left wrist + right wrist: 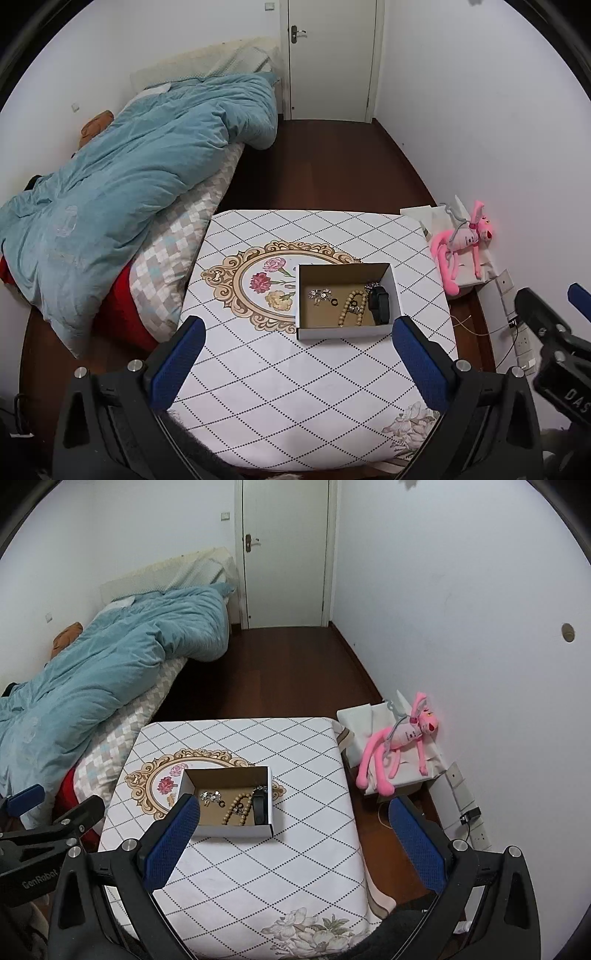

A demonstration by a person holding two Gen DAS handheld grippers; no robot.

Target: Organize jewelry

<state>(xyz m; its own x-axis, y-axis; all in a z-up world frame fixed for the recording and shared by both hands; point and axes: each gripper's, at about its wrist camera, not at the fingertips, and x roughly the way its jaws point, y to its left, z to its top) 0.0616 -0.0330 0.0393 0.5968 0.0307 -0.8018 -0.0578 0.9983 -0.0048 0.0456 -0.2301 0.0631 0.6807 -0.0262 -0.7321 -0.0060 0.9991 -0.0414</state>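
Both wrist views: high above near edge of surface (pixel 258 369), facing door (pixel 332 59). Left view sits left of box (pixel 343 332), right view right of it. Shared: surface (pixel 295 867), box (pixel 236 830), bed (pixel 92 686), door (pixel 284 554).

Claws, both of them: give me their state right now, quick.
Left claw: open, holding nothing, above the table short of the box.
Right claw: open, holding nothing.

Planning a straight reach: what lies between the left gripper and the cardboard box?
Only bare tablecloth lies between the left gripper and the cardboard box, as the left wrist view shows.
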